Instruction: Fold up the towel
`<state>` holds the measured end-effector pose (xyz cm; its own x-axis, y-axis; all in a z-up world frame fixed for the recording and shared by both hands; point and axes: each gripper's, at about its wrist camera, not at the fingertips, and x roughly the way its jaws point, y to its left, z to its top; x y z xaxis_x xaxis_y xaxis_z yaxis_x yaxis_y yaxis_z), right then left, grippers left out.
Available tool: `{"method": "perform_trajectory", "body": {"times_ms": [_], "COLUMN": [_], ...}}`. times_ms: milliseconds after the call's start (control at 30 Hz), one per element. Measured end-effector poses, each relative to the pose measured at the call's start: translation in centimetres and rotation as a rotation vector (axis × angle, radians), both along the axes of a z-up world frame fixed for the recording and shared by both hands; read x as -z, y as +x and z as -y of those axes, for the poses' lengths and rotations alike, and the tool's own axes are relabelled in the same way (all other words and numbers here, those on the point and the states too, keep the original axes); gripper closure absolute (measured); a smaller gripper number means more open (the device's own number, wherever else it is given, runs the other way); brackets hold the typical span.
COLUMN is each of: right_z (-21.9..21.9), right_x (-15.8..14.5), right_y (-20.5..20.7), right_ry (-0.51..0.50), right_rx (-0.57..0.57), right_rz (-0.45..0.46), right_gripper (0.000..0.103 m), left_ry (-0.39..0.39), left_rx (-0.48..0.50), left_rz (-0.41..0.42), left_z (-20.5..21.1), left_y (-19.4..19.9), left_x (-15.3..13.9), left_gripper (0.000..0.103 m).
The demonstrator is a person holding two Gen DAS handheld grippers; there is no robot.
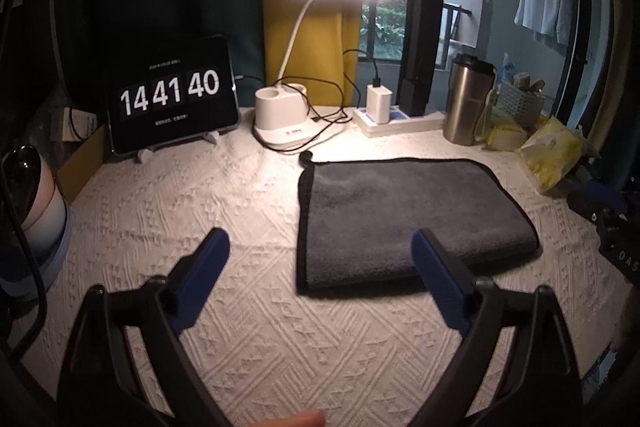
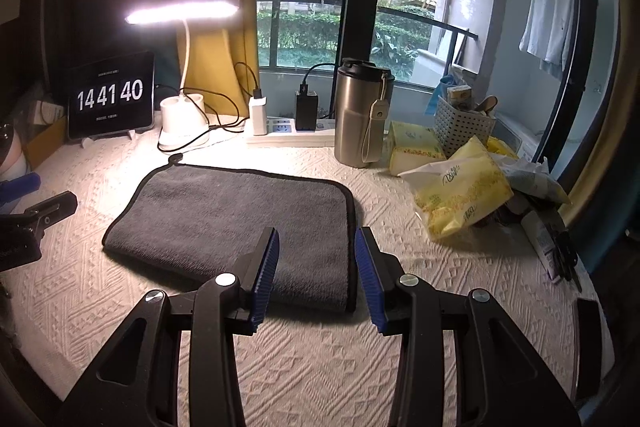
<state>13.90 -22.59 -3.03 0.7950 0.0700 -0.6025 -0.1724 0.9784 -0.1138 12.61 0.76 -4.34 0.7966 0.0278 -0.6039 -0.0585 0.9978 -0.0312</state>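
The left gripper (image 1: 320, 247) hangs low over the desk (image 1: 248, 347), its jaws spread wide with nothing between them; its left finger is over bare patterned cloth and its right finger (image 1: 436, 287) overlaps the near edge of the towel (image 1: 404, 219) in the left wrist view, though whether it touches cannot be told. A fingertip of the person's hand is cut off at that view's bottom edge. The towel (image 2: 236, 227), grey with a dark border, lies folded flat on the desk in front of the lamp (image 1: 288, 119), its hanging loop at the far left corner. Behind it from left to right stand a tablet (image 1: 174, 93) showing 14 41 40, the lit lamp, a power strip (image 1: 400, 121) with chargers, a steel tumbler (image 1: 468, 99), a white basket (image 2: 464, 125) and yellow tissue packs (image 2: 460, 195). The right gripper (image 2: 316, 267) is poised above the towel's near right corner, jaws partly apart and holding nothing, one finger over the towel, the other just past its border. The basket's contents are hard to make out, and the far right of the desk falls into shadow.
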Motion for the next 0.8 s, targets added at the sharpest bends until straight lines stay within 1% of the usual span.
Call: {"method": "perform_trajectory", "body": {"times_ms": [300,500,667,733,800], "right_z": [0.0,0.1,0.2,0.3,0.3], "right_x": [0.0,-0.3,-1.4,-2.1,-2.8], "right_y": [-2.1,-4.7,-6.8,-7.8,-8.6], "right_ry": [0.007,0.014,0.021,0.026,0.032], "right_rx": [0.004,0.007,0.006,0.01,0.014], "right_rz": [0.006,0.022,0.059,0.083,0.105], "right_gripper": [0.061,0.06,0.058,0.053,0.051], "left_ry": [-0.022,-0.015,-0.011,-0.011,-0.011], "left_rx": [0.012,0.034,0.032,0.029,0.028], "left_rz": [0.004,0.066,0.133,0.156,0.192], "left_z": [0.6,0.8,0.5,0.4,0.3], "left_y": [-2.8,-5.5,-7.5,-8.1,-9.0], "left_x": [-0.1,-0.9,-2.2,-2.8,-3.6], "left_gripper": [0.01,0.01,0.01,0.01,0.01]}}
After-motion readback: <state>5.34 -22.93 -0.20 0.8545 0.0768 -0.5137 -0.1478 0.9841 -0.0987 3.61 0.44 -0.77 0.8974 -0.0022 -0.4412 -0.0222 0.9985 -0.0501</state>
